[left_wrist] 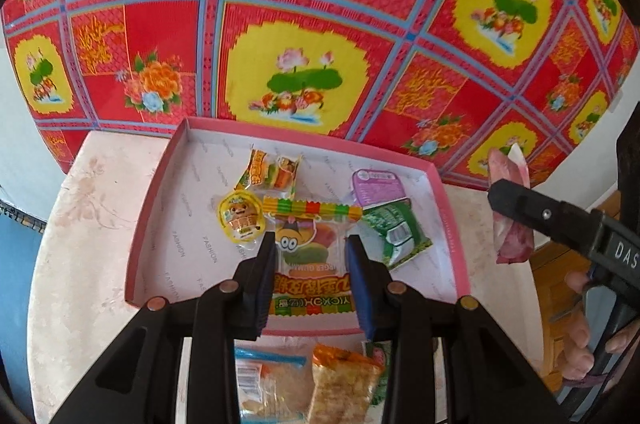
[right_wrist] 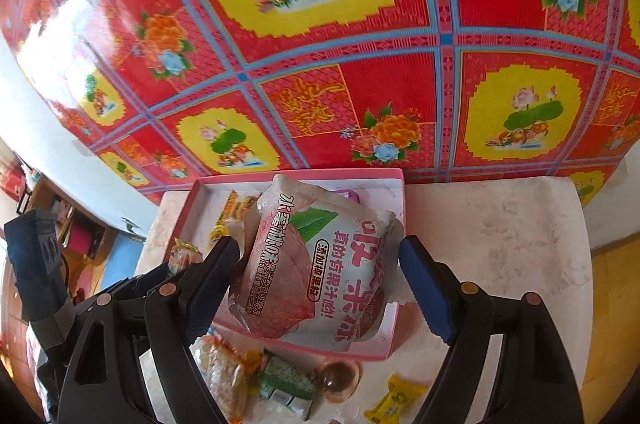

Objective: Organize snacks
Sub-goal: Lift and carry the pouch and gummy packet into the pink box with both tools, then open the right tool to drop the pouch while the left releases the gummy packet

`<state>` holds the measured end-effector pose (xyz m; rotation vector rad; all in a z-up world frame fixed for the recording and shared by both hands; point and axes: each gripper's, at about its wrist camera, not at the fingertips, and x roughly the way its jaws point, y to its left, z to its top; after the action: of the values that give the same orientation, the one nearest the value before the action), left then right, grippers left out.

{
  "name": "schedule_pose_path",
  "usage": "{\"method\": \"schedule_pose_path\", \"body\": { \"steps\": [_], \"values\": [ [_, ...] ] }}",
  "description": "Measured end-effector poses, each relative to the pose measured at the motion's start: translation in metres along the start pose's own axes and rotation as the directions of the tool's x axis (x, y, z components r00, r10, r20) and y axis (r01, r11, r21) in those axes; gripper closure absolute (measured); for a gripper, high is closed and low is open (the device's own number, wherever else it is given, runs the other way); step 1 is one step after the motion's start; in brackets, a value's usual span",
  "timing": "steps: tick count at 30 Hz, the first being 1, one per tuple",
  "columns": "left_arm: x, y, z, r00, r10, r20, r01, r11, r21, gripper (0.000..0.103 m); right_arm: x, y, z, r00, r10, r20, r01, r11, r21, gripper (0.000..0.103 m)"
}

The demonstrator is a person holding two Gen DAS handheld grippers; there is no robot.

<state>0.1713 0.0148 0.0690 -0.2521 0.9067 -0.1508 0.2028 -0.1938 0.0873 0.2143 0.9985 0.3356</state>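
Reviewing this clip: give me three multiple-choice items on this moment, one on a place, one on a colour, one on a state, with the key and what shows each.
1. Where does the green packet lie?
A. Inside the pink box
B. On the floor mat
C. In the person's hand

2. What colour are the walls of the box?
A. Blue
B. Pink
C. Black

3. What is between the fingers of the left gripper?
A. Nothing
B. A brown jelly cup
C. The gummy bag with the striped top

Key: 1 A, it rests on the box floor near the right wall. 2 B, the rim is pink all round. 3 C, the gummy bag sits between both pads.
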Motion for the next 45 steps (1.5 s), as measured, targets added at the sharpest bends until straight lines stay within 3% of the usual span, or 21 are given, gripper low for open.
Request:
{"method": "schedule_pose_path", "body": {
  "steps": [19,25,37,45],
  "values": [
    [0.061,0.018,-0.002,0.998,0.040,-0.049,-0.040,0.999,0.014,0.068,0.069,-0.016,0.010,0.997,-0.076,-0.027,0.076,0.997,-0.017,0.019],
    [0.072,0.018,0.001,0.998,0.043,-0.041,-0.042,0.999,0.010,0.068,0.076,-0.015,0.013,0.998,-0.067,-0.019,0.066,0.998,-0.023,0.019],
    [0.058,0.022,0.003,0.999,0.033,-0.028,-0.033,0.999,0.017,0.067,0.071,-0.016,0.012,0.999,-0.041,-0.011,0.041,0.999,-0.015,0.019],
    [0.038,0.017,0.004,0.999,0.040,-0.024,-0.039,0.999,0.031,0.061,0.054,-0.008,0.010,0.999,-0.050,0.016,0.051,0.996,-0.068,0.015]
  ]
}}
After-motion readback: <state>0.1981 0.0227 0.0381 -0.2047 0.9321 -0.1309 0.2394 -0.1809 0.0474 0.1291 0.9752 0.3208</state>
